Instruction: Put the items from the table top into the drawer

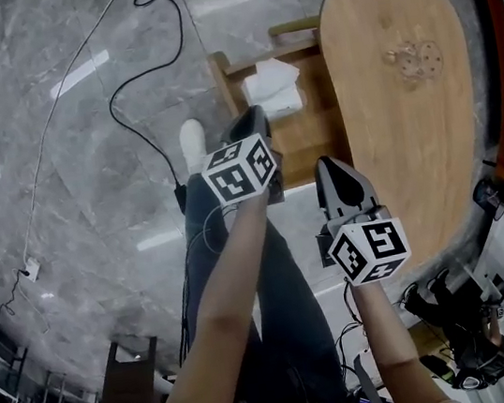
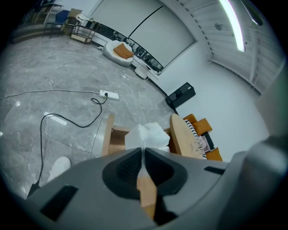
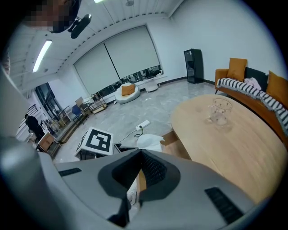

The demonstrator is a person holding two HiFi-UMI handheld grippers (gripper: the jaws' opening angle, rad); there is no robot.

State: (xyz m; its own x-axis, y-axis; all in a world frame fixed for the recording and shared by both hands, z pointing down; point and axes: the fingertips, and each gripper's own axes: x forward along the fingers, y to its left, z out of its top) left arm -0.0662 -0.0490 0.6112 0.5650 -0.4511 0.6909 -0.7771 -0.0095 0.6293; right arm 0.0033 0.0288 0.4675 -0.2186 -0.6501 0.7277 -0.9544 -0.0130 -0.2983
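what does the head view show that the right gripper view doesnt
Only the head view: the person's forearms and the marker cube on the right gripper. Only the right gripper view: the window blinds, a black cabinet and a ceiling light. Both: the wooden table, the glass item on it, the open drawer, the white tissue at it, and the left gripper.

I see the white tissue (image 1: 274, 88) crumpled in the open wooden drawer (image 1: 317, 133) (pulled out beside the table (image 1: 407, 162)) — a clear glass piece (image 1: 413, 60) stands upright on top.
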